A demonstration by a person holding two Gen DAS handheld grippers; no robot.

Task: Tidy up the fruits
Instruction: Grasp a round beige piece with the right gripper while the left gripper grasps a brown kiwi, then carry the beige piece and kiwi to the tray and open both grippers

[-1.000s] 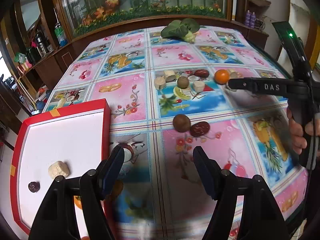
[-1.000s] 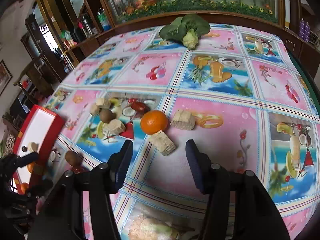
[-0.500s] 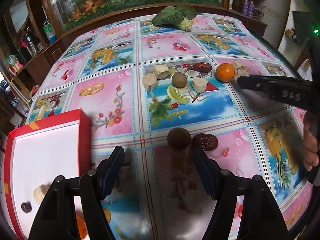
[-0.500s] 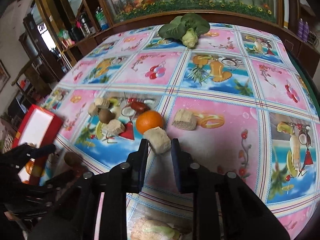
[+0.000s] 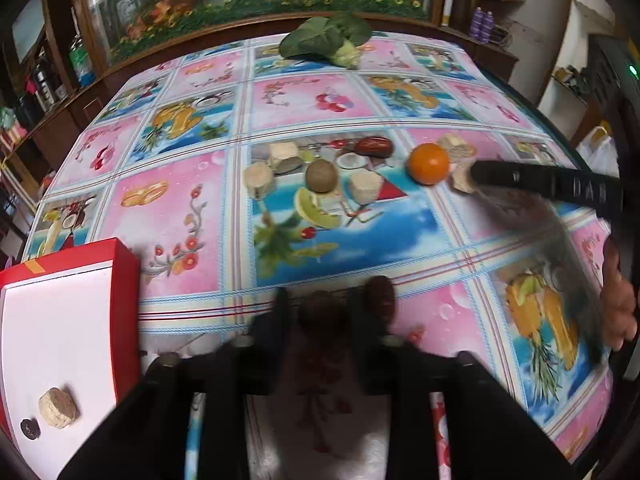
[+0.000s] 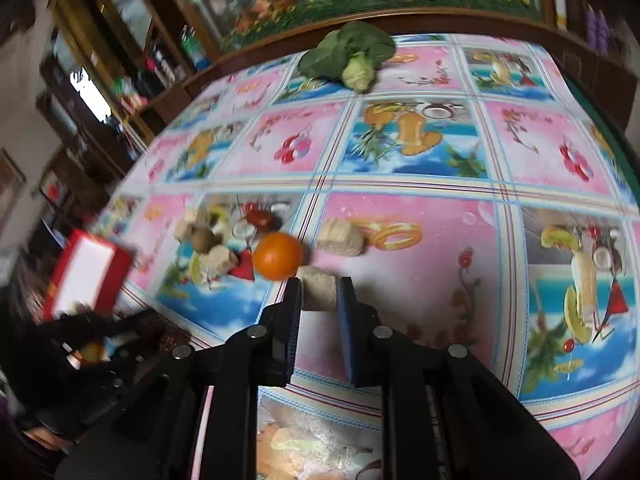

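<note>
- Right gripper (image 6: 319, 294) clamped on a beige chunk (image 6: 318, 292), just beside the orange (image 6: 278, 256) on the tablecloth (image 6: 420, 152).
- Left gripper (image 5: 322, 308) closed around a brown kiwi (image 5: 324, 314); dark red date (image 5: 382, 294) just outside its right finger, blurred.
- Red tray (image 5: 128, 280) at left holds a beige piece (image 5: 58, 407) and a small dark fruit (image 5: 30, 428).

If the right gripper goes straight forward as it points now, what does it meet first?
The right gripper already has a beige block between its jaws; straight beyond, probably the second beige block, though depth is unclear.
</note>
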